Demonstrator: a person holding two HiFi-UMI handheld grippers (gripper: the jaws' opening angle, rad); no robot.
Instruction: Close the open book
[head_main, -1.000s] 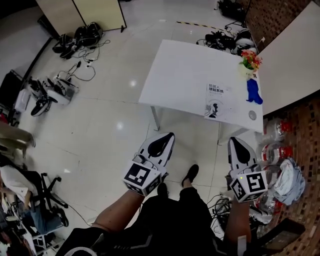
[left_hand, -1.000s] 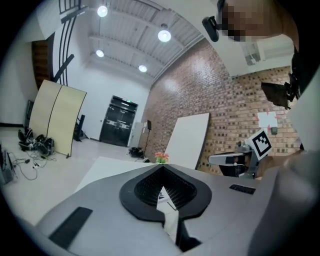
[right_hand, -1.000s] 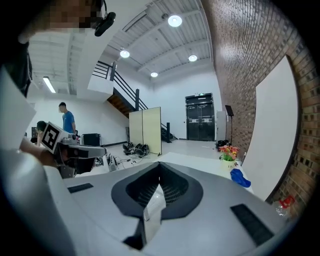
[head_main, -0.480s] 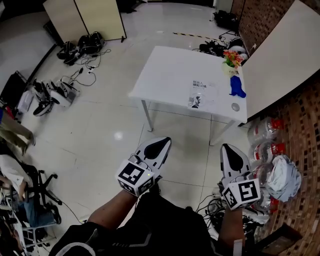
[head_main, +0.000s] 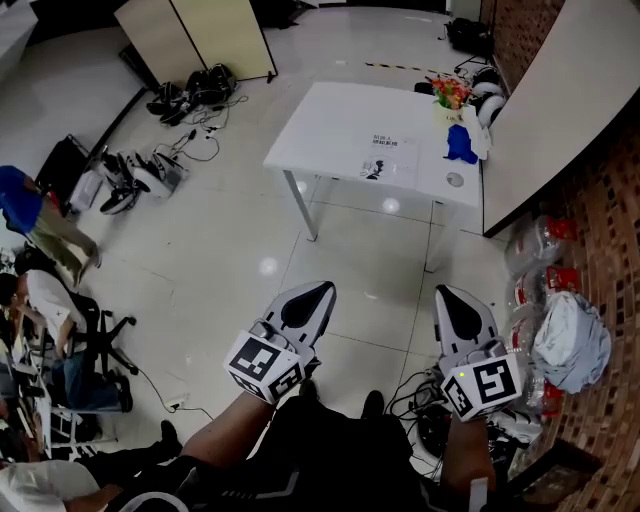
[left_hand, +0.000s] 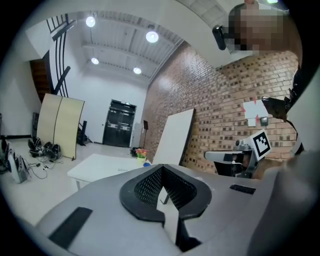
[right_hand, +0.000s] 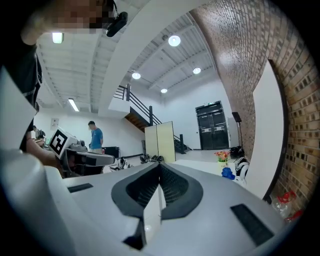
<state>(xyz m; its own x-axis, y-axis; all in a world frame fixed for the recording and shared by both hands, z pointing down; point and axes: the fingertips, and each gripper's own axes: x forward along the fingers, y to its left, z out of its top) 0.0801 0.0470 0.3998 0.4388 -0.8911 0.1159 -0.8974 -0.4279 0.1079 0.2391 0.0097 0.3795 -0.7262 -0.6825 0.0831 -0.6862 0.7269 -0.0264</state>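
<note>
Step in hand, my read: pre-contact, task not engaged. The white-and-black left gripper (head_main: 318, 293) and the matching white-and-black right gripper (head_main: 448, 298) sit low in the head view over the glossy white floor tiles (head_main: 230, 230). Both have jaws pressed together, and neither gripper view shows anything between them. The thin white printed book (head_main: 388, 160) lies flat on the white rectangular table (head_main: 325, 120) at upper centre of frame. It's toward the table's right end, near a small blue object (head_main: 460, 145), and well apart from both grippers. Too small to tell whether it's open or already shut. Next move calls for closing the gap to the table and confirming the book's state. If it's open, get a closed tip under the free cover edge and fold it over the spine.
</note>
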